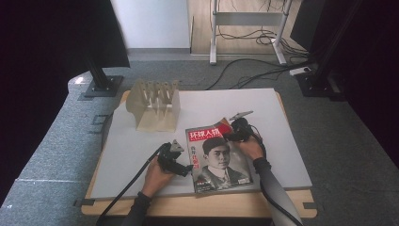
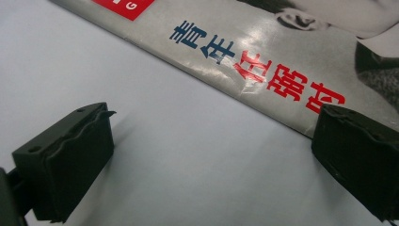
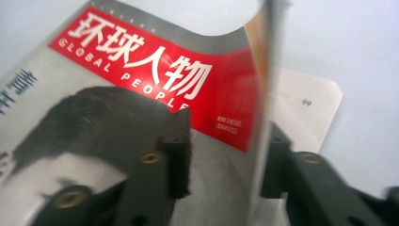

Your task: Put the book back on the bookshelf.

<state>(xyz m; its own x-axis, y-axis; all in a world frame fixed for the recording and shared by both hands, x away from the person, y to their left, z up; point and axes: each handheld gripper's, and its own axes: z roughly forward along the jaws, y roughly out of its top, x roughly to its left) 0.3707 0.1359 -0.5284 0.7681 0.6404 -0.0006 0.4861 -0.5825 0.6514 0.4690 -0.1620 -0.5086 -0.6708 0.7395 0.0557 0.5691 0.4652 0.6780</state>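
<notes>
A: Where's the magazine [image 1: 219,157]?

B: Flat on the white tabletop [image 1: 136,146], cover up, lying between the two tools. The left tool [image 1: 181,168] sits just beside the magazine's spine edge, down on the board.

A: Is that tool gripping anything?

B: No. In the left gripper view its jaws stand wide apart over bare tabletop, and the magazine [image 2: 263,52] runs across just ahead of them, the far jaw at its edge.

A: And the right tool [image 1: 234,133]?

B: It's at the magazine's top corner, farthest from the person. In the right gripper view the cover [image 3: 141,75] is curled up there, and the jaws sit either side of the lifted edge, clamping it. A page numbered 99 [image 3: 306,101] shows underneath, beyond the jaws.

A: Anything else around?

B: A wooden rack [image 1: 155,104] stands well beyond the left tool.
</notes>
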